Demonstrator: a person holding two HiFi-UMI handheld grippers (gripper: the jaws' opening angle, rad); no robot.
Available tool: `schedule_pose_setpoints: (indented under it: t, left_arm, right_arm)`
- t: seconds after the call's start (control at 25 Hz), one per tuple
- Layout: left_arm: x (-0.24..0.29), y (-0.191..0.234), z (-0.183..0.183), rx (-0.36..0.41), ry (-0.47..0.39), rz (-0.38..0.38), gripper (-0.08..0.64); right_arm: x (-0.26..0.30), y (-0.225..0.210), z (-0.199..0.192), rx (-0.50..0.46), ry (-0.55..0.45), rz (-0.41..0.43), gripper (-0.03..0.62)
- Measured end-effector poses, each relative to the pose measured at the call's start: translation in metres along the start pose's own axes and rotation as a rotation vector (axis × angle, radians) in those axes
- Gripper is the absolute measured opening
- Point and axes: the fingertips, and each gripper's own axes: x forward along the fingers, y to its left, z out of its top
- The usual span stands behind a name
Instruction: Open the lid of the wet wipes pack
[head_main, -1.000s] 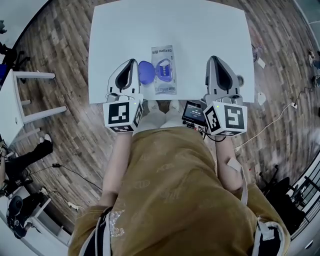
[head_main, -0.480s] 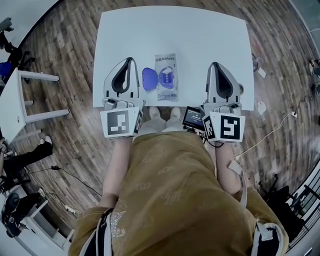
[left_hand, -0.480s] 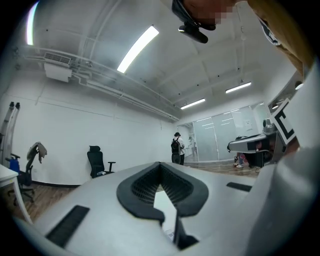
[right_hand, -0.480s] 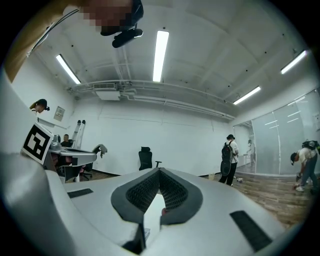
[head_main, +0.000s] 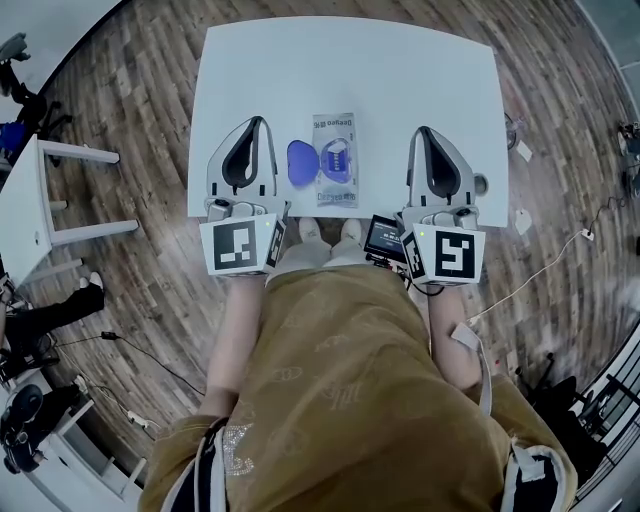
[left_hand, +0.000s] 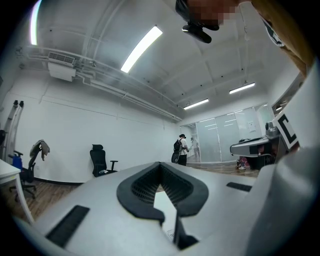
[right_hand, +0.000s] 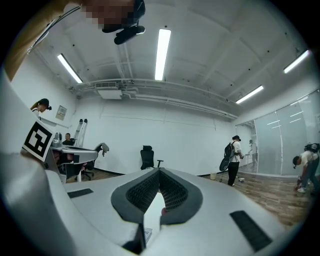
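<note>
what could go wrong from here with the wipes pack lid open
1. The blue lid lies flipped open toward the left claw; a sideways move could knock it shut.
2. The wet wipes pack sits loose by the near edge of the table, so a nudge might push it off.

We see our right gripper (right_hand: 160, 172) with its jaws together at the tips and nothing between them. Beyond it stand a chair (right_hand: 146, 157) and a person (right_hand: 233, 160) with a backpack.

Pale flat wet wipes pack (head_main: 336, 160), lying between left gripper (head_main: 254, 123) and right gripper (head_main: 431, 132), blue lid (head_main: 299, 158) open, flipped toward the left gripper
</note>
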Motion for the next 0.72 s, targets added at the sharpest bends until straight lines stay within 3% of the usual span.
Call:
schedule_pose_setpoints:
  t: [0.72]
  left_arm:
    - [0.0053,-0.0028,-0.006,-0.007,0.018,-0.004,0.002]
  right_arm:
    - [0.0017,-0.0059,-0.0063,-0.01,0.014,0.001,0.008]
